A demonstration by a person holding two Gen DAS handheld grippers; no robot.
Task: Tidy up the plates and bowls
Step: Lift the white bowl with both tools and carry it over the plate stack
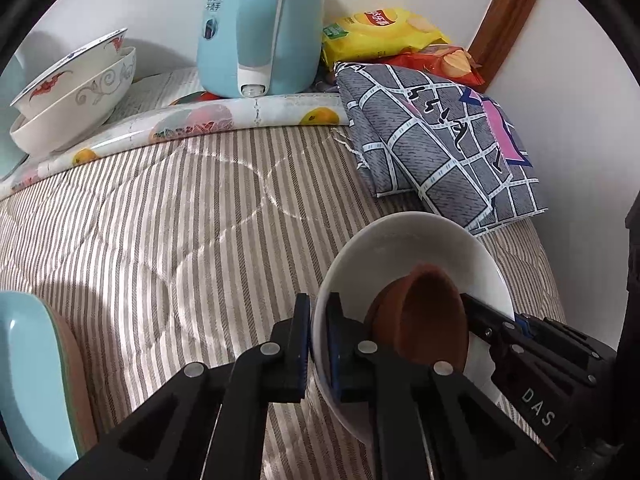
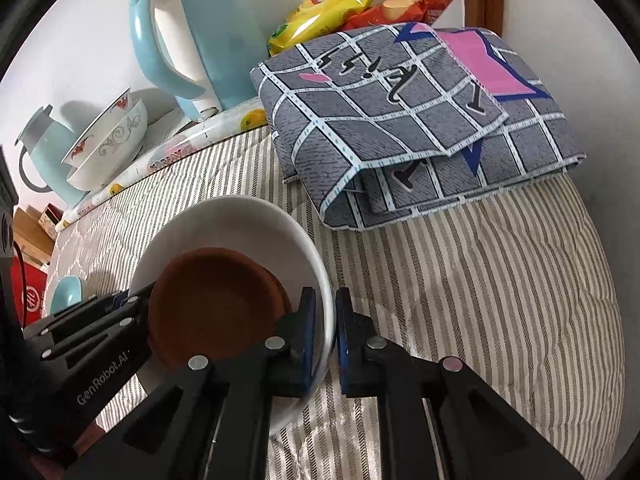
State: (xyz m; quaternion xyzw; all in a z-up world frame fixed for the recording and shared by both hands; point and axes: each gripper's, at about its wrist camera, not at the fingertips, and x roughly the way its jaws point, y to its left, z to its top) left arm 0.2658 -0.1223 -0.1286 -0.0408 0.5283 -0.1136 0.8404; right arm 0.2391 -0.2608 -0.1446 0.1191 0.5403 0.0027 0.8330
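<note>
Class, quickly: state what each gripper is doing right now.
Left gripper: shut on the white bowl's rim.
Right gripper: shut on the same bowl's opposite rim.

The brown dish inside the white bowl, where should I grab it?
Take the brown dish by its raised far rim, coming from above; it lies tilted in the white bowl, whose opposite walls both tongs already pinch, blocking the sides.
</note>
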